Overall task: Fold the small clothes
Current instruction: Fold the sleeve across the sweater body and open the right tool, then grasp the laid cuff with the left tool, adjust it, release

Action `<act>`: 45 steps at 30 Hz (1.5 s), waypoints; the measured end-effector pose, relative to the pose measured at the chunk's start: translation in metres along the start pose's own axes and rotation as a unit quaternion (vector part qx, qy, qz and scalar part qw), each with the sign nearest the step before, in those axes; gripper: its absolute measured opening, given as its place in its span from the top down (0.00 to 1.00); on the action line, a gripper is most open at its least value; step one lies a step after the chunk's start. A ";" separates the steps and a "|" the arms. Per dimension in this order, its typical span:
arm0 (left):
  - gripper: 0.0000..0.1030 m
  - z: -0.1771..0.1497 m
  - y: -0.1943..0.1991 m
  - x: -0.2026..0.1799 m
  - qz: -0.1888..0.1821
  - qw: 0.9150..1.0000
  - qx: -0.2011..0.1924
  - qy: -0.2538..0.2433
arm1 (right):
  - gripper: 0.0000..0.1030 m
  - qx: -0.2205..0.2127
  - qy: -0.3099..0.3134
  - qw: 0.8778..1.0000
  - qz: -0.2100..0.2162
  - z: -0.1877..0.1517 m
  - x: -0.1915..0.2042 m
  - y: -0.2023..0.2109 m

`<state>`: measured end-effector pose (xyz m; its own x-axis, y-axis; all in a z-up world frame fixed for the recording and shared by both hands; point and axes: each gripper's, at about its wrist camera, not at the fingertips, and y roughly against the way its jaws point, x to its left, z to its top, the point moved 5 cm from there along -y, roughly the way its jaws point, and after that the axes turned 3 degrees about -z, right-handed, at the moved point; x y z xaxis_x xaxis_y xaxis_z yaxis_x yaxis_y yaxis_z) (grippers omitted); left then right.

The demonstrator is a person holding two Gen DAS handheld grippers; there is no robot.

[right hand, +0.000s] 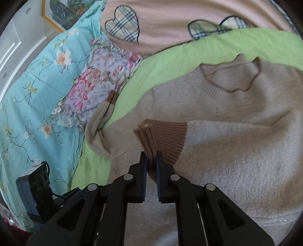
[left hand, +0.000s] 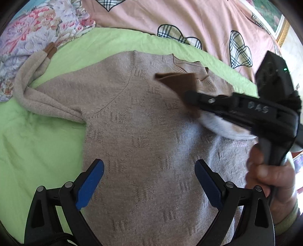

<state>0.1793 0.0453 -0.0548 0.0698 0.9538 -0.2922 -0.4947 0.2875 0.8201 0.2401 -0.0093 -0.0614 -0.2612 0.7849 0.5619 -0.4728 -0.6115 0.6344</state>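
A beige knit sweater lies flat on a green sheet, neck away from me. My left gripper is open and empty above its lower body. My right gripper is shut on the brown ribbed cuff of the sweater's right sleeve, which is drawn across the chest. It shows in the left wrist view holding the cuff near the neckline. The other sleeve lies bent upward at the left, its brown cuff on the floral cloth.
A pink quilt with plaid hearts lies beyond the sheet. A floral pillow and a turquoise flowered cover lie at the left. A framed picture hangs on the wall.
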 end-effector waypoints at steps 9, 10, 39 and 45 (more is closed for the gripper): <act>0.06 0.028 -0.044 0.000 -0.074 0.996 0.031 0.034 | 0.55 -0.021 -0.042 0.999 0.007 -0.008 -0.029 0.017; 0.06 0.032 -0.050 0.000 -0.078 0.996 0.034 0.037 | 0.55 -0.032 -0.043 0.999 -0.003 -0.008 -0.033 0.029; 0.91 0.058 -0.055 0.017 -0.059 0.997 -0.041 0.030 | 0.39 -0.132 -0.151 0.944 -0.261 0.001 -0.211 0.192; 0.91 0.057 -0.056 0.021 -0.054 0.997 -0.036 0.032 | 0.36 -0.052 -0.142 0.949 -0.276 0.019 -0.247 0.143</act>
<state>0.2580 0.0540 -0.0783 0.0706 0.9095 -0.4096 -0.5489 0.3783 0.7454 0.2530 -0.2927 -0.0990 0.2801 0.9156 0.2886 -0.5558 -0.0904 0.8264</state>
